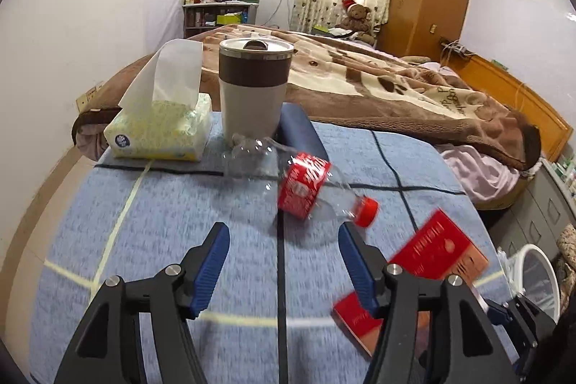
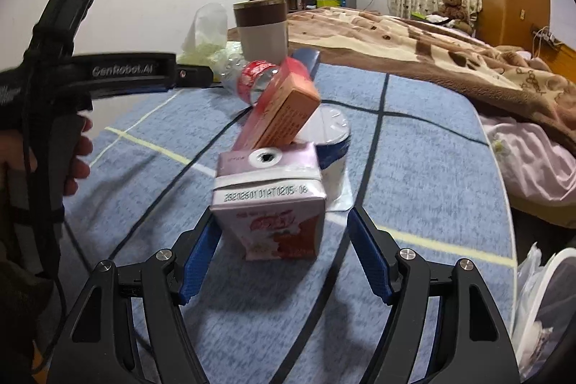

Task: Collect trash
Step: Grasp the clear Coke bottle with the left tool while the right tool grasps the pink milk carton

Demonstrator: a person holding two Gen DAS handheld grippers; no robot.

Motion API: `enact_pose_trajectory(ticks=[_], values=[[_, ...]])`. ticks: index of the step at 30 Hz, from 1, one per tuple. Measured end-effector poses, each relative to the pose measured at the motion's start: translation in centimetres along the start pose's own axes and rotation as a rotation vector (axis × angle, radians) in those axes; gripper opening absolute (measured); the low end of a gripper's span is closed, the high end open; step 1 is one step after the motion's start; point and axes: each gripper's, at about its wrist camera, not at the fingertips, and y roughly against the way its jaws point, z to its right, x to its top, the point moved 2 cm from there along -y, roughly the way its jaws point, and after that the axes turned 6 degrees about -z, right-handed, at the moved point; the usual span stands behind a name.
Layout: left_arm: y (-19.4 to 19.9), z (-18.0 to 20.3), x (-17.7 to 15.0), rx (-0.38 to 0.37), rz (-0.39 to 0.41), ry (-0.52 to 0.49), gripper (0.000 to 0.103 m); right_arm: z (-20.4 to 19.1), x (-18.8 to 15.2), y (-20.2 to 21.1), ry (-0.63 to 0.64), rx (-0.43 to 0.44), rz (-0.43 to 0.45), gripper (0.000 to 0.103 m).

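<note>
the table [image 1: 136, 240] under your tools wore a blue quilted cover with dark and pale lines, and behind it, far beyond both tools, ran the bed [image 1: 360, 85] with its brown blanket. ahead and left of your left gripper [image 1: 284, 236] lay a tissue pack [image 1: 158, 128], a sheet standing out of its top, and just right of the pack stood a lidded cup [image 1: 252, 96], upright. in front of that cup, a little beyond your left fingertips, the bottle [image 1: 302, 182] lay on its side, clear with a red label, its red cap pointing toward the right finger. your left jaws stood apart with only the cover between them; no pad touched the bottle. a red box [image 1: 435, 251] lay flat just right of the right finger and partly behind it. low at the far right a white bin [image 1: 540, 279] sat beside the table.

your right gripper [image 2: 280, 236] was spread wide around a pink carton [image 2: 270, 204], upright, its punched top toward the camera. the left pad looked close against its side, the right pad stood clear of it, so it was not gripped. just beyond the carton a red box [image 2: 284, 103] leaned tilted over a white and blue can [image 2: 334, 146]. off to the left, your hand [image 2: 75, 161] held the other tool's handle.
</note>
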Motion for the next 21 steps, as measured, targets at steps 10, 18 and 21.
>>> enact_pose_trajectory(ticks=[10,18,21], values=[[-4.2,-0.6,4.3,-0.074,-0.039,0.144,0.072,1.8,0.3,-0.4,-0.086,0.024,0.003,0.056],[-7.4,-0.6,6.1,-0.041,-0.08,0.239,0.072,3.0,0.4,-0.2,-0.114,0.027,0.02,0.056],[-8.6,-0.1,6.3,-0.019,-0.102,0.245,0.072,3.8,0.4,0.2,-0.123,-0.004,0.033,0.056]])
